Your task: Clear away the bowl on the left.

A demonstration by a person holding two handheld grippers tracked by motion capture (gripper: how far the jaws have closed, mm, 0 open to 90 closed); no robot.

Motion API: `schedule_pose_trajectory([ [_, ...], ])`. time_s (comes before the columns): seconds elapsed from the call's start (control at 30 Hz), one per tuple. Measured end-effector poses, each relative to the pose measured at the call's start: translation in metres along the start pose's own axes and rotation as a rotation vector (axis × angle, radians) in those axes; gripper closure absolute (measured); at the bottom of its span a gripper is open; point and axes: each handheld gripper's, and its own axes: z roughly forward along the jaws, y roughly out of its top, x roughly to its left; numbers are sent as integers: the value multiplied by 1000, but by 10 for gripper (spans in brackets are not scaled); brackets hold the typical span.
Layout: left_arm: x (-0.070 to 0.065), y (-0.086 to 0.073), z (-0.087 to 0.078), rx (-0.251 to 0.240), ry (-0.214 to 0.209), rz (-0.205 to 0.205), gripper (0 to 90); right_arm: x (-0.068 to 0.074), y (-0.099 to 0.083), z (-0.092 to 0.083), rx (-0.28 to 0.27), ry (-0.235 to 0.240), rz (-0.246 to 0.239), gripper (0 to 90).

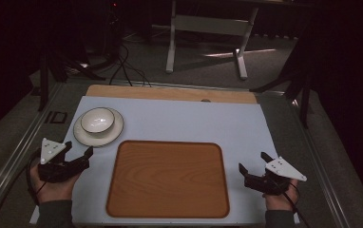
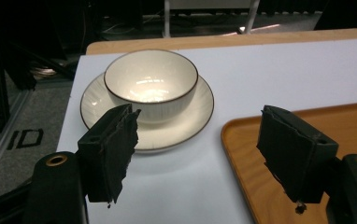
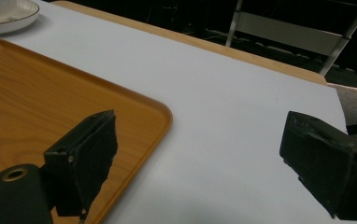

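Left gripper (image 1: 78,152): jaws released and spread wide, nothing between them. The bowl (image 2: 151,82) sits on its plate (image 2: 186,122) straight ahead of these jaws and a touch toward the left one, near but not touching. Tray (image 1: 167,179) lies off the right jaw, between the two hands on the counter (image 1: 208,118). Right gripper (image 1: 253,163): jaws also released, empty, over bare counter just past the tray's edge, with bowl and plate well apart beyond the tray. The left hand is clearly nearer, so I'd expect a straight push forward onto the bowl's rim.
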Motion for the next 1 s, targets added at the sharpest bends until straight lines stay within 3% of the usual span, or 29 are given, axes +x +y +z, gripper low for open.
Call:
schedule_pose_trajectory([
  [0.2,4,11,5,-25,3,-9,284,1,1,-1,-9,-3,-7,108],
  [0.47,10,20,17,-24,14,-28,291,0,1,-2,-17,-6,-3,108],
  [1.0,21,28,47,39,30,-36,340,-1,1,-4,-35,-13,4,108],
])
